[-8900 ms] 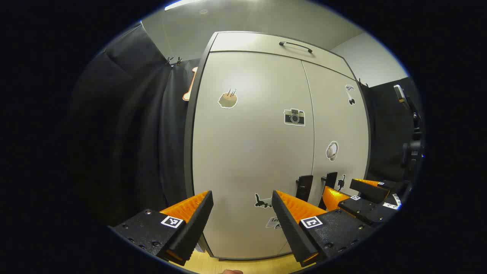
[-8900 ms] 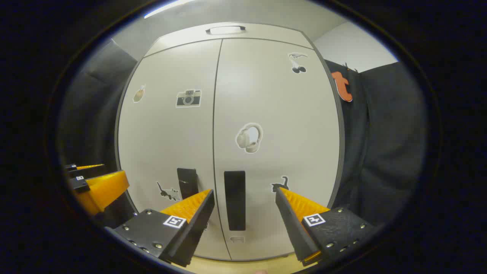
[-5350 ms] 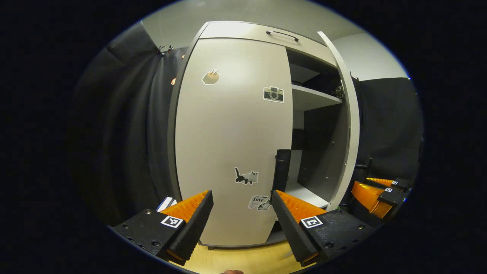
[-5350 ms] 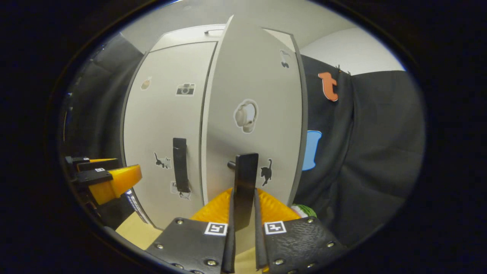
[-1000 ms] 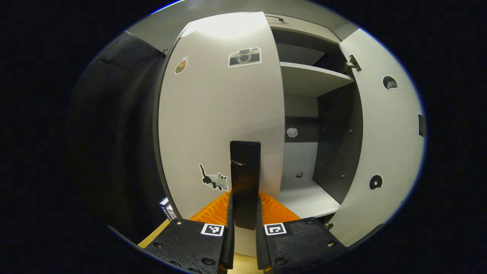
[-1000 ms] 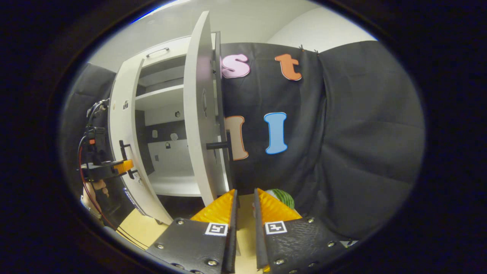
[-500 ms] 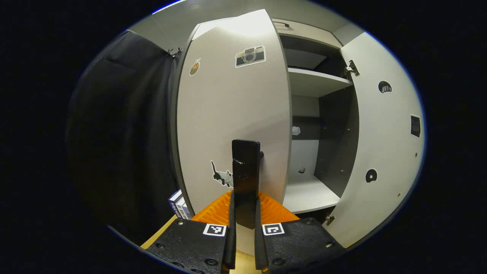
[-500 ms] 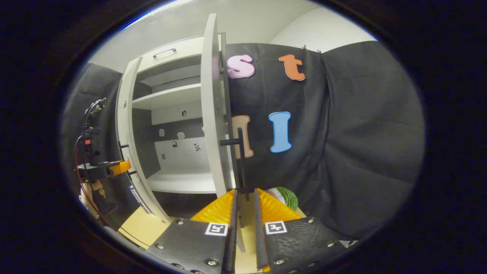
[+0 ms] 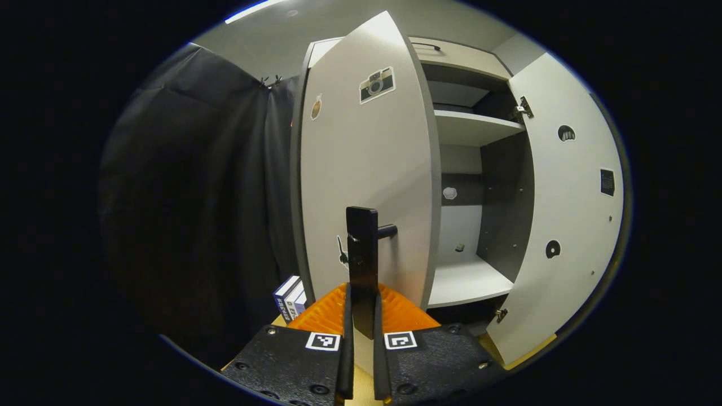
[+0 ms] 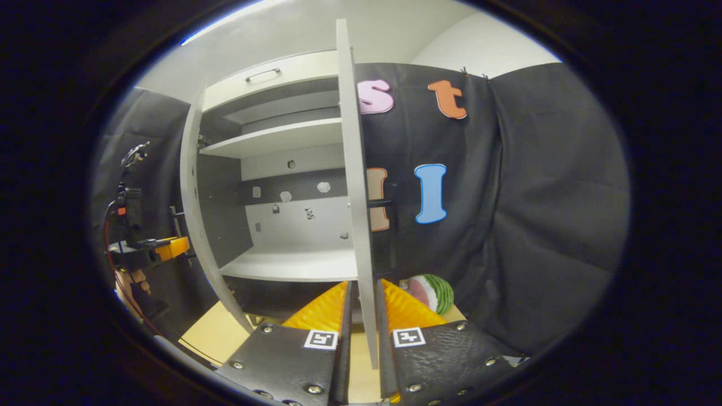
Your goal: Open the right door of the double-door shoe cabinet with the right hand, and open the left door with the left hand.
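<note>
Doors: two pale grey cabinet doors, left door (image 9: 366,169) and right door (image 10: 354,186), both swung open.
Left hand-held gripper (image 9: 361,316): clenched on the left door's black bar handle (image 9: 362,248).
Right hand-held gripper (image 10: 361,316): fingers nearly closed astride the right door's edge; grasp unclear.

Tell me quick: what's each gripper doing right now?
Left gripper: closed on the left door's handle.
Right gripper: closed around the right door's edge; actual grip cannot be told.

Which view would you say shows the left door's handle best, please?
The left gripper view: the left door's handle stands upright, centred and close, clamped in the left claw. The right gripper view catches it only far off, small, beside the left door.
</note>
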`<state>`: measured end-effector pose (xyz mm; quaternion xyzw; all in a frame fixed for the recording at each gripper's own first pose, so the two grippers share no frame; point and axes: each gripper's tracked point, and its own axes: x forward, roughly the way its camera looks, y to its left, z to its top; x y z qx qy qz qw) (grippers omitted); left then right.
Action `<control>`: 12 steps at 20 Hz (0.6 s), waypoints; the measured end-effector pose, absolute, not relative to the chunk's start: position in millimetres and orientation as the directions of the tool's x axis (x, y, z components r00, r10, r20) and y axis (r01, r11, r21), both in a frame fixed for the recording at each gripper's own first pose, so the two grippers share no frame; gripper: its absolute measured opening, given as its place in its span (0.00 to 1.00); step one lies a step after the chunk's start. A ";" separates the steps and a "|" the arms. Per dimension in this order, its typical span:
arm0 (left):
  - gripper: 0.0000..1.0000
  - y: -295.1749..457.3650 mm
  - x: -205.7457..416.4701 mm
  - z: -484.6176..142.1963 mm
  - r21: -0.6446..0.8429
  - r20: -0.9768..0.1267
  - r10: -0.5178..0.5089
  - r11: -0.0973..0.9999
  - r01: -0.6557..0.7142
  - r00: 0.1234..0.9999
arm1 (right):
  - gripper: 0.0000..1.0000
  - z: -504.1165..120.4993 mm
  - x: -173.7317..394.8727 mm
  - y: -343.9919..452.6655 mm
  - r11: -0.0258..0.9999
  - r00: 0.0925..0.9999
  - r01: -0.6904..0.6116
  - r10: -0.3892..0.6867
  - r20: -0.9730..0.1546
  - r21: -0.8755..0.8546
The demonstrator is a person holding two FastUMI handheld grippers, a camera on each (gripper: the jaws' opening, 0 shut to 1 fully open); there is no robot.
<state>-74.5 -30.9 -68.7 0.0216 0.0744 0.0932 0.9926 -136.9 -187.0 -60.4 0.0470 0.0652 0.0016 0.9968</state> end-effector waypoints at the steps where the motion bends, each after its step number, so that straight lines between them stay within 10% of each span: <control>1: 0.14 -26.2 -78.4 -68.0 0.047 -0.143 0.191 0.981 -0.186 0.971 | 0.21 -59.8 -138.1 -183.6 0.996 0.991 -0.005 0.017 -0.130 0.093; 12: 0.06 32.1 -109.8 -64.4 0.076 -0.135 0.241 0.970 -0.232 0.961 | 0.21 -62.9 -139.9 -122.4 0.992 0.985 -0.102 0.111 -0.135 0.072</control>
